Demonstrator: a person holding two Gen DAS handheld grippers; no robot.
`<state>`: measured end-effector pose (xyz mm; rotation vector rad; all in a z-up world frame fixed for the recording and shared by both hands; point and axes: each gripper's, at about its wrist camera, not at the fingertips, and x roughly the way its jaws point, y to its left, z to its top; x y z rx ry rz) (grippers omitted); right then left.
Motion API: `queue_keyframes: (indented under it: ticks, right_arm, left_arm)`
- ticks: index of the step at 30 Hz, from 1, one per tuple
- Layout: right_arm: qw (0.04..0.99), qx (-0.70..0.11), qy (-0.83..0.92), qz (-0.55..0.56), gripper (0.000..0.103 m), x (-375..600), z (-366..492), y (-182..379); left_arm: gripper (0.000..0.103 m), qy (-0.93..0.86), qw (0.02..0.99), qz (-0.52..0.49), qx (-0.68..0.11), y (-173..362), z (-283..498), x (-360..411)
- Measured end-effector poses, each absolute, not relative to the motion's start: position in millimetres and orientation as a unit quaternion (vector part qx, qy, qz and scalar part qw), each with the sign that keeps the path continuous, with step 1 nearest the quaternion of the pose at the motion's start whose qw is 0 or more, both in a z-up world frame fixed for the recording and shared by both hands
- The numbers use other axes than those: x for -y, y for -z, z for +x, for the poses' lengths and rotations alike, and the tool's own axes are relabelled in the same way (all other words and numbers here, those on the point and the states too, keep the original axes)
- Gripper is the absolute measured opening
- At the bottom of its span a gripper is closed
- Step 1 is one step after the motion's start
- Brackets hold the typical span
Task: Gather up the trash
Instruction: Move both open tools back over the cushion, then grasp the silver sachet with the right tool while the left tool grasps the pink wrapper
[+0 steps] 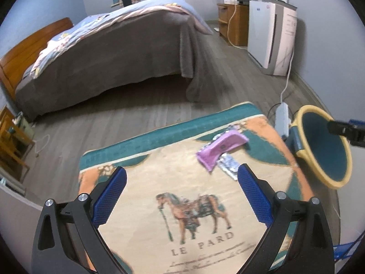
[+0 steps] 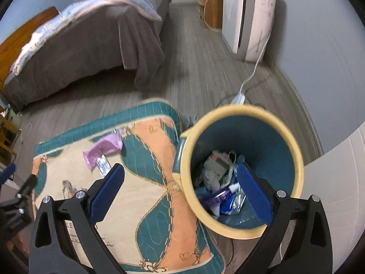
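Observation:
A pink wrapper (image 1: 220,148) lies on a horse-print cushion (image 1: 159,178), with a silver foil wrapper (image 1: 228,167) under its near edge. Both show in the right wrist view: the pink wrapper (image 2: 102,148) and the foil (image 2: 103,166). A yellow-rimmed teal trash bin (image 2: 294,159) stands right of the cushion and holds several wrappers (image 2: 222,182). My left gripper (image 1: 182,182) is open and empty above the cushion, short of the wrappers. My right gripper (image 2: 180,180) is open and empty, over the bin's near rim. The bin also shows at the right of the left wrist view (image 1: 319,173).
A bed (image 1: 109,52) with a grey cover stands beyond on the wood floor. A white air purifier (image 1: 271,36) and wooden nightstand (image 1: 230,20) line the right wall. A power strip (image 1: 281,116) and cable lie behind the bin. Wooden furniture (image 1: 11,141) sits at left.

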<state>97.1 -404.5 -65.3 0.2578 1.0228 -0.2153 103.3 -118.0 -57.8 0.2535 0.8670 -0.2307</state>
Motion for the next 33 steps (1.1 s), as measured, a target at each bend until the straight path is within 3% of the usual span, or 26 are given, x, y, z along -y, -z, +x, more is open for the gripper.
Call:
queue_keyframes:
  ticks: [10, 25, 27, 33]
  right_arm:
    - [0.847, -0.509, 0.079, 0.132, 0.097, 370.1, 145.9, 101.9]
    - [0.801, -0.597, -0.049, -0.006, 0.096, 260.7, 193.2, 161.1]
    - [0.791, -0.609, -0.059, -0.014, 0.092, 253.5, 195.0, 166.5]
    - [0.776, -0.626, -0.079, -0.012, 0.061, 232.4, 199.5, 184.4]
  left_arm:
    - [0.097, 0.106, 0.876, 0.121, -0.454, 98.8, 154.3, 87.4]
    - [0.097, 0.101, 0.877, 0.117, -0.456, 105.5, 185.4, 36.7]
    - [0.097, 0.102, 0.875, 0.116, -0.459, 106.4, 188.0, 35.9]
    - [0.097, 0.108, 0.87, 0.129, -0.463, 111.8, 191.8, 37.7]
